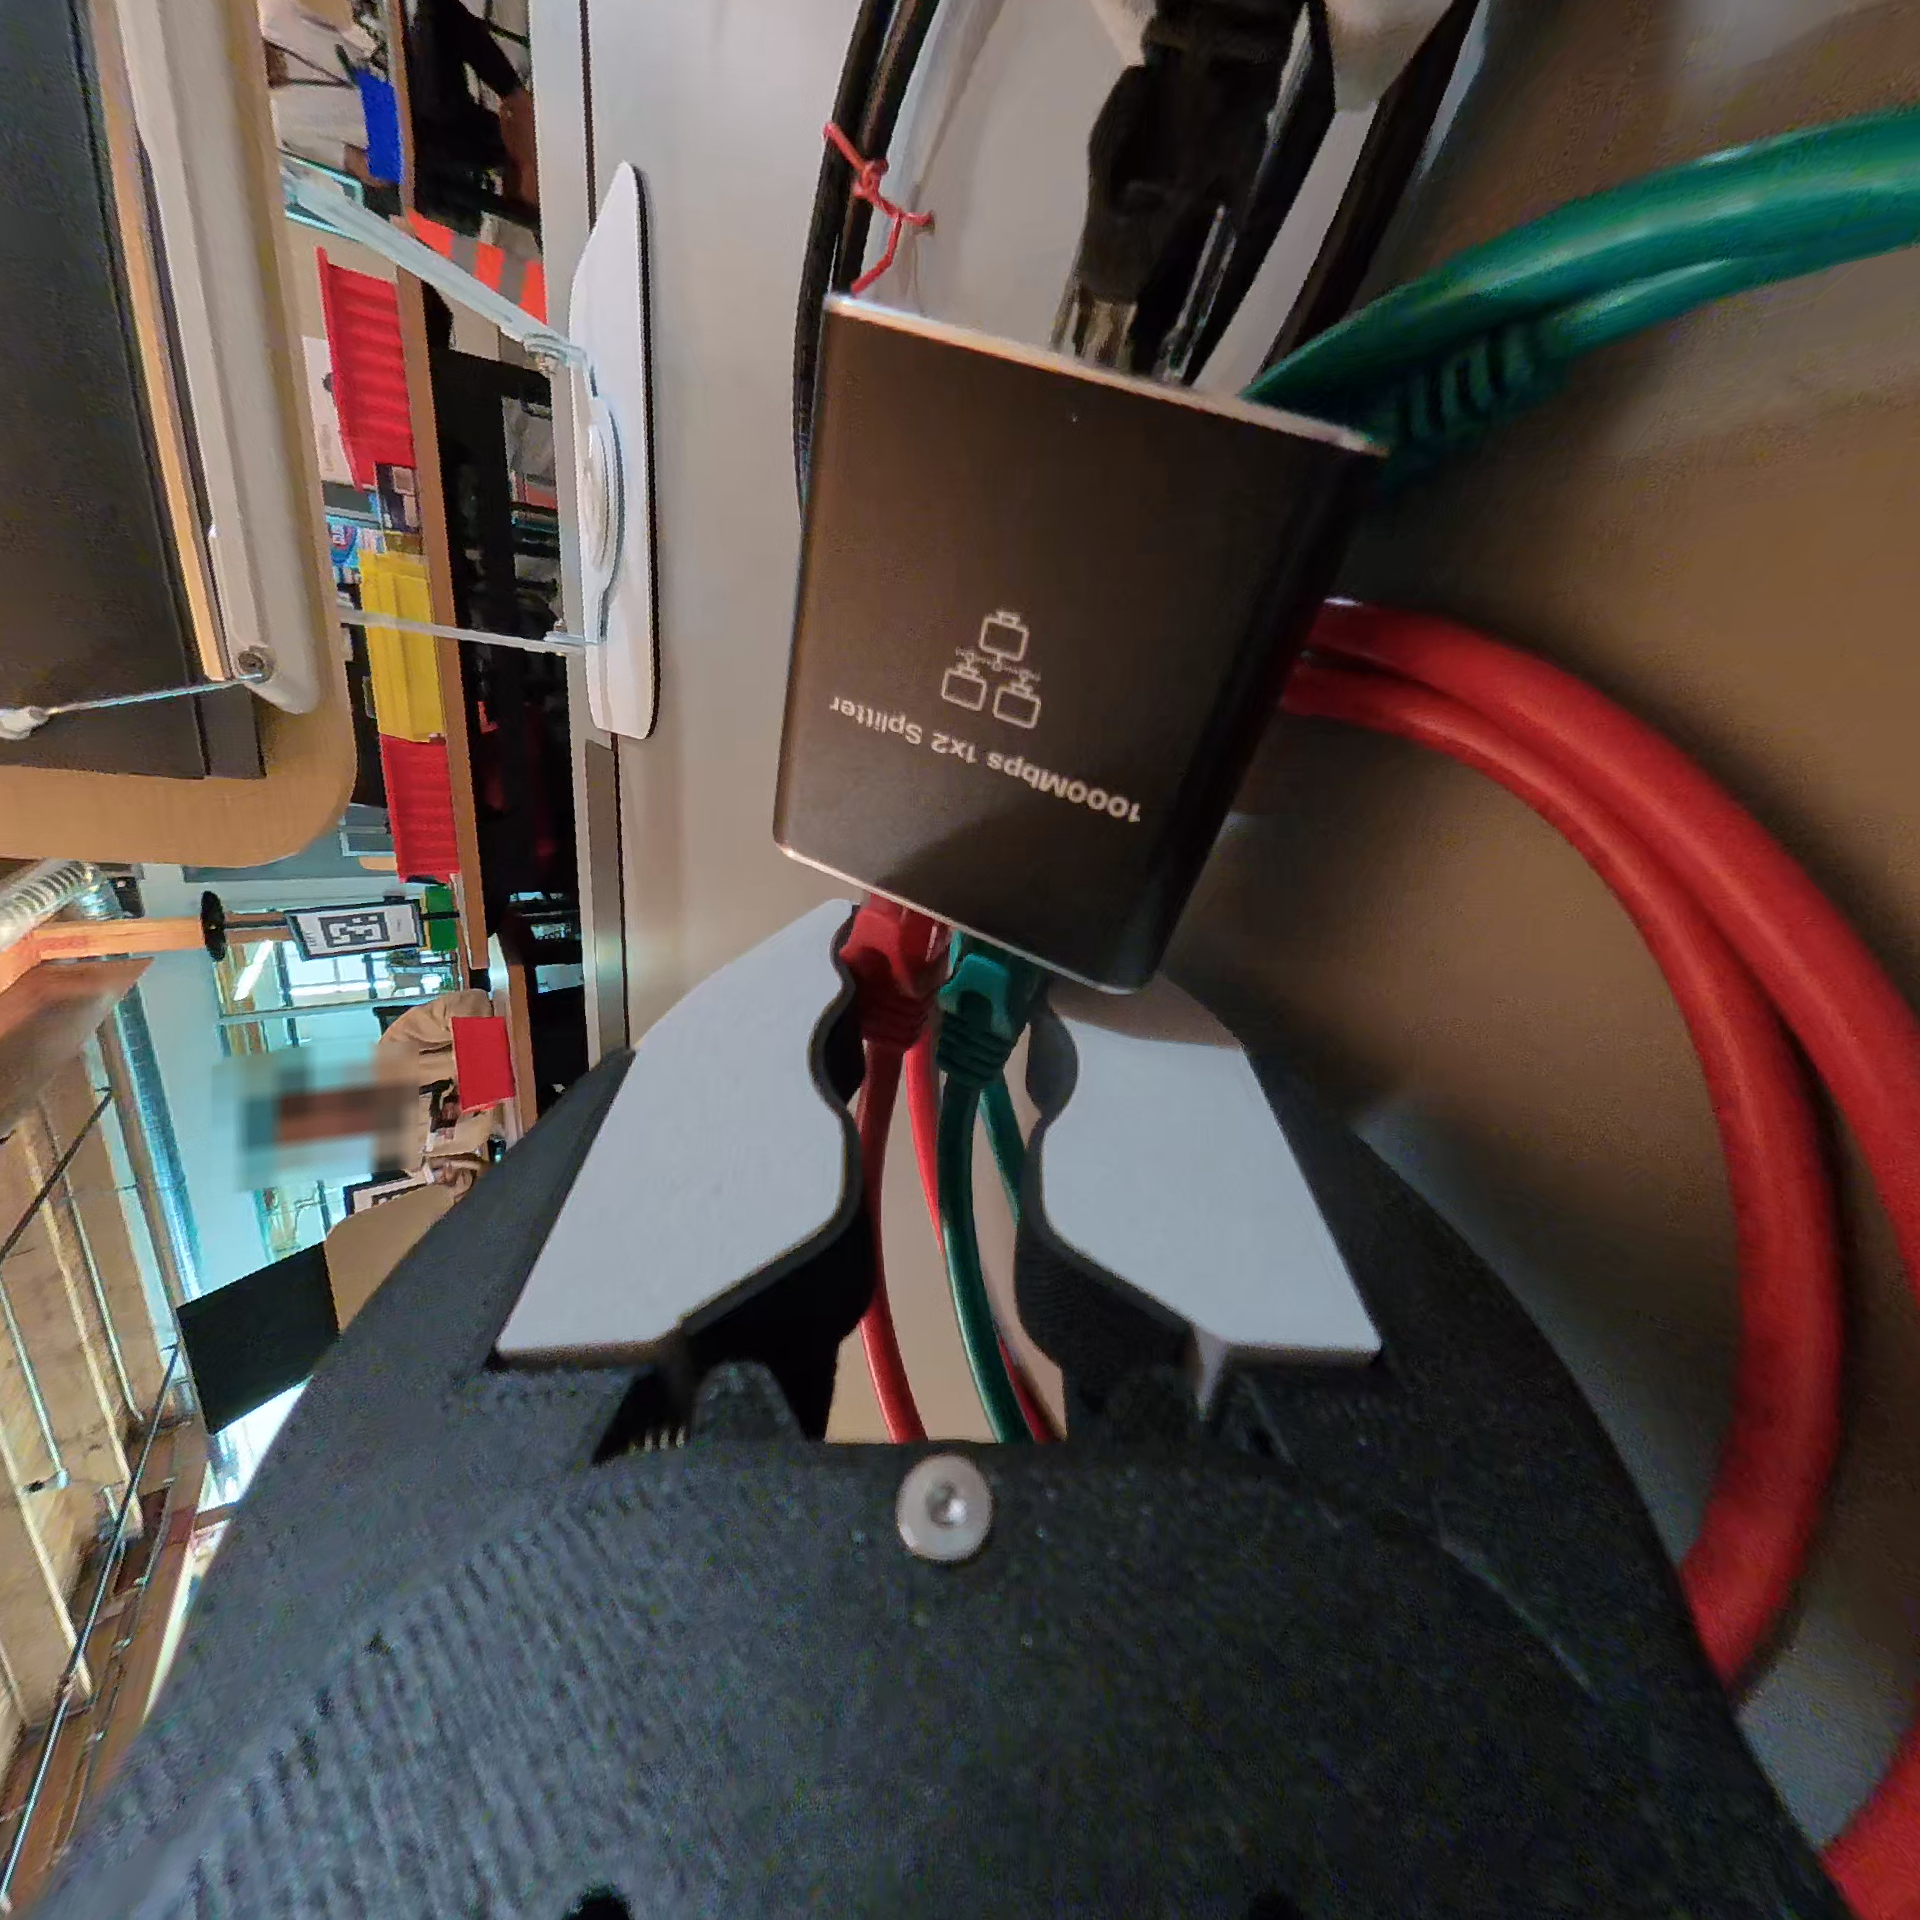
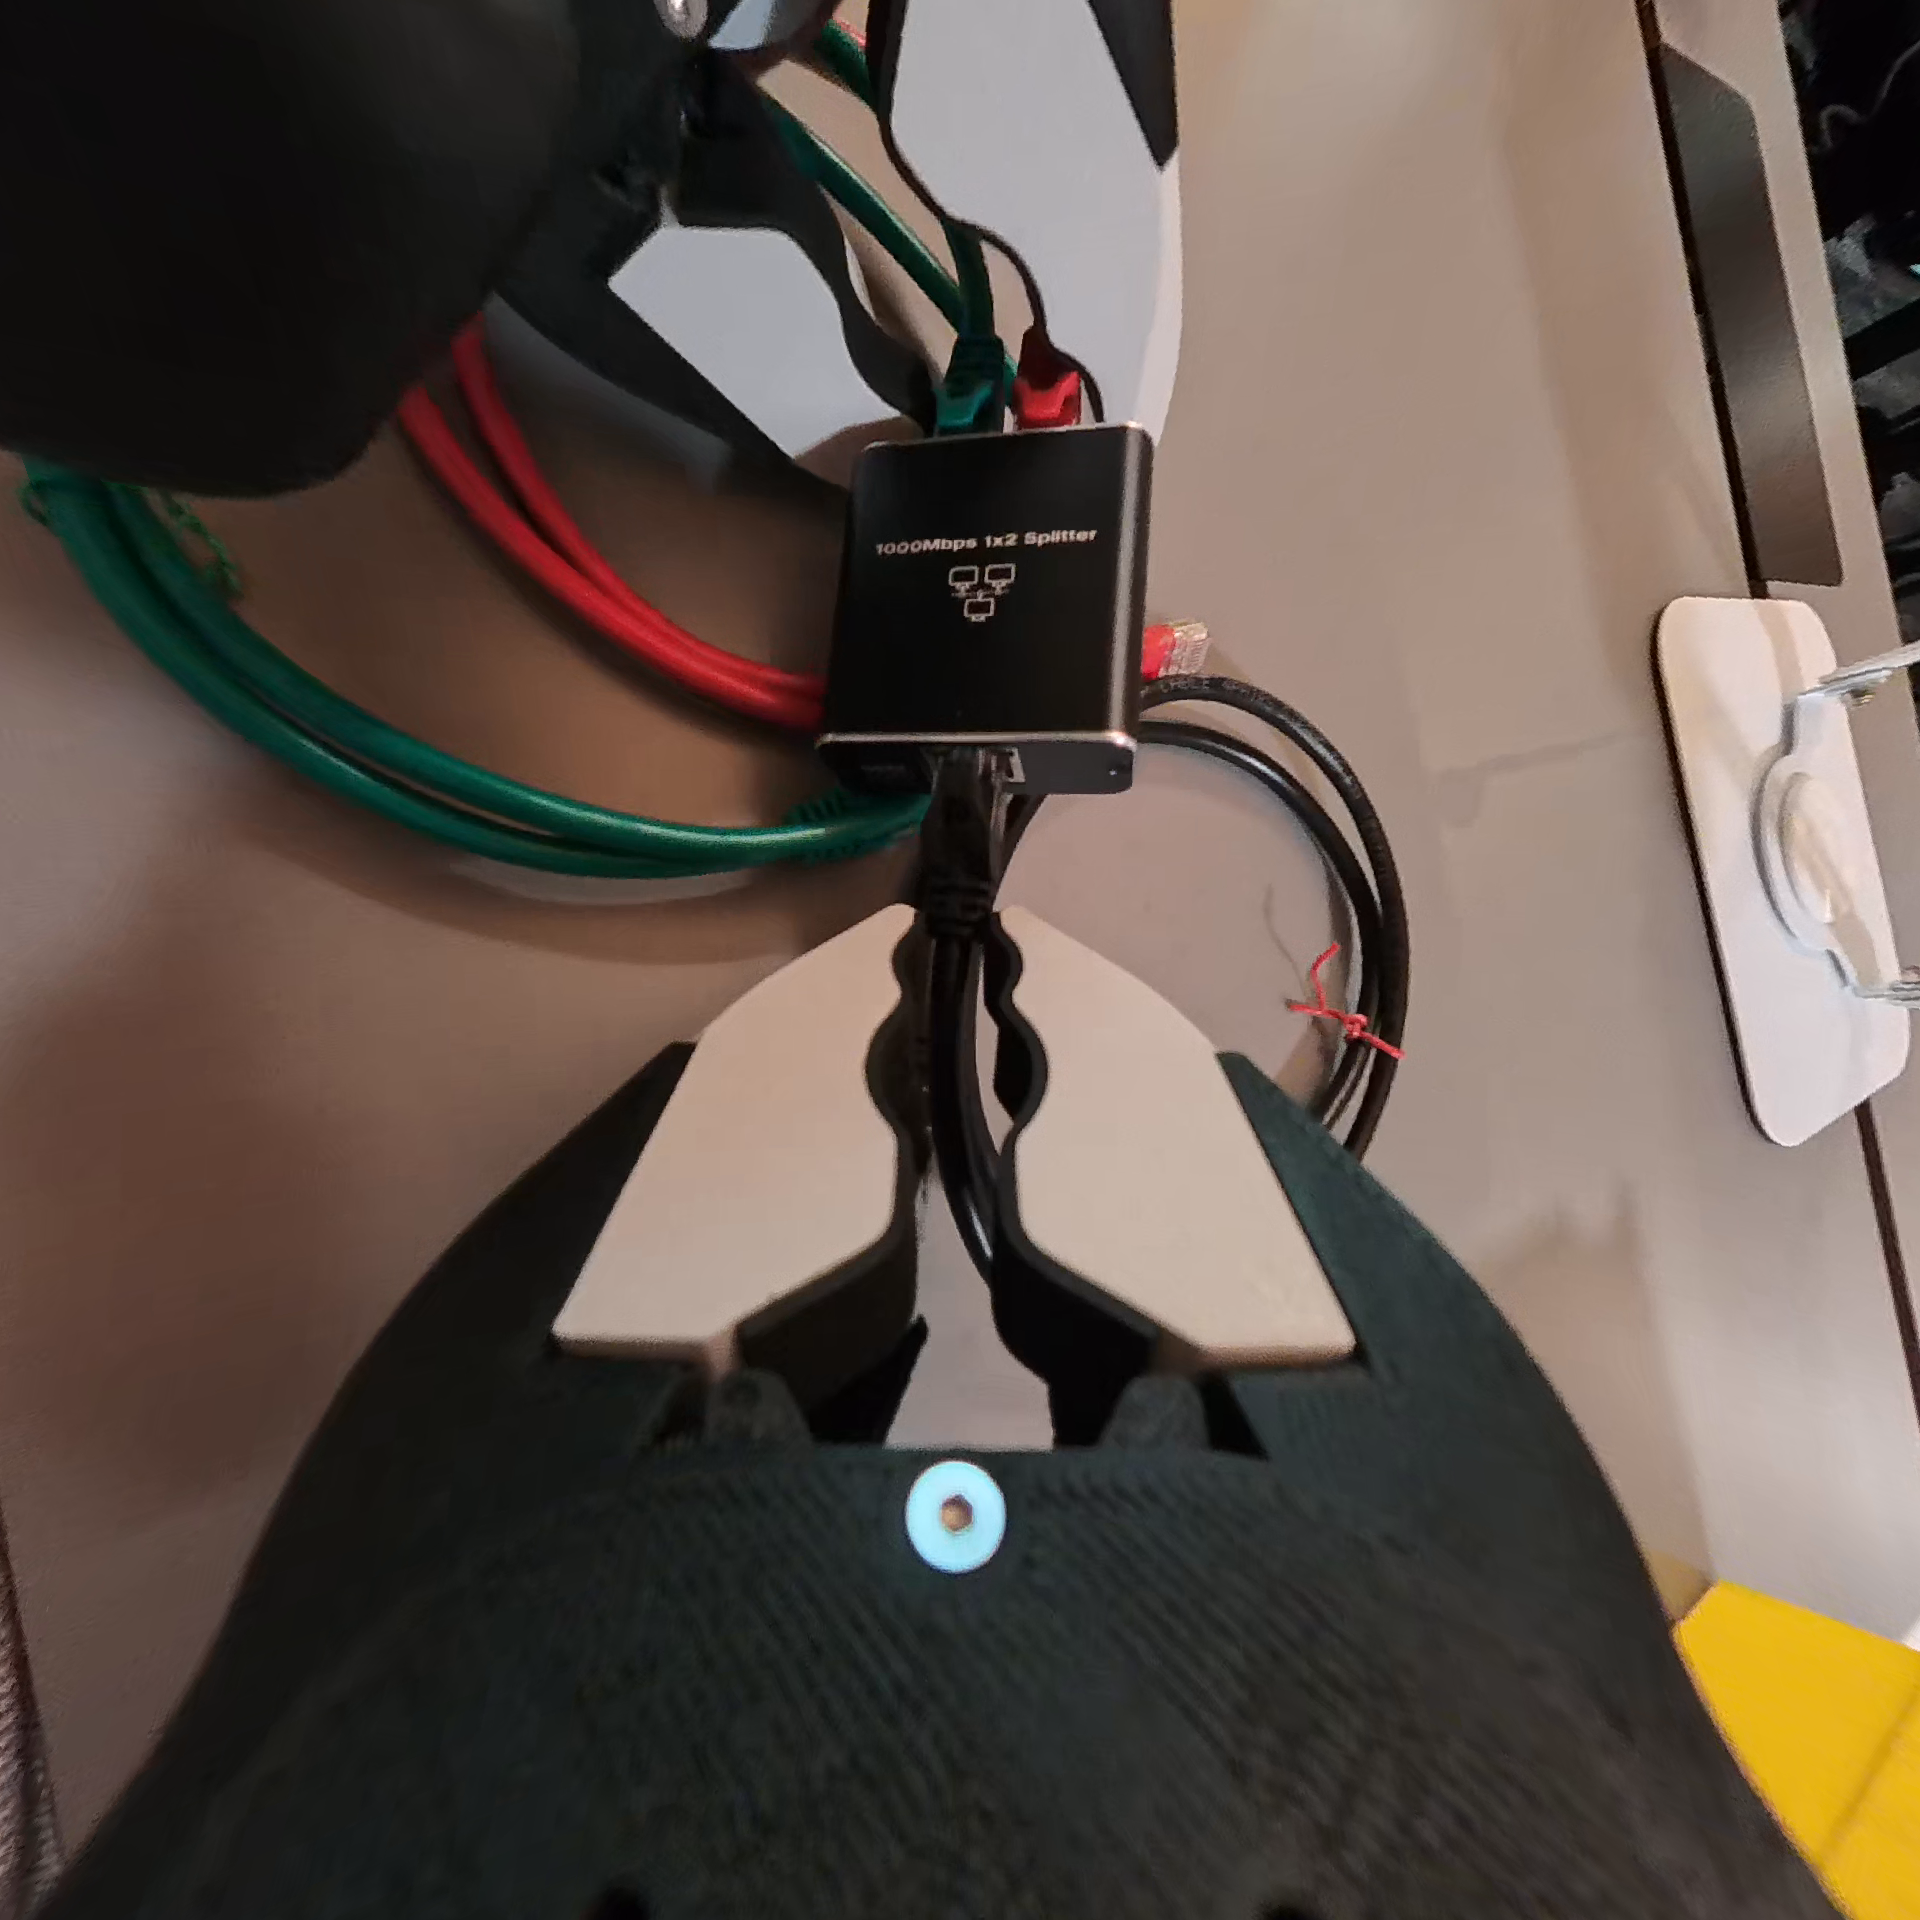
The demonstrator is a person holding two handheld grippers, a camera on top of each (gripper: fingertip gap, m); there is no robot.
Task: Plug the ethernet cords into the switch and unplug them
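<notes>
The black switch box [image 1: 1039, 644] lies on the table between both grippers; it also shows in the right wrist view [image 2: 987, 592]. A red plug [image 1: 888, 977] and a green plug [image 1: 982, 1003] sit in one side of it. My left gripper [image 1: 940, 1039] is closed around their two cords just behind the plugs. A black cord [image 2: 956, 883] is plugged into the opposite side, and my right gripper [image 2: 951, 935] is shut on it close to the box. A loose red plug end [image 2: 1179, 649] pokes out from under the switch.
Red cord loops [image 1: 1714, 935] and green cord loops [image 2: 312, 717] lie beside the switch. A coiled black cord with a red twist tie [image 2: 1340, 1018] lies on its other side. A white pad with a metal stand [image 2: 1787, 862] sits near the table edge, and a yellow object [image 2: 1808, 1745] lies nearby.
</notes>
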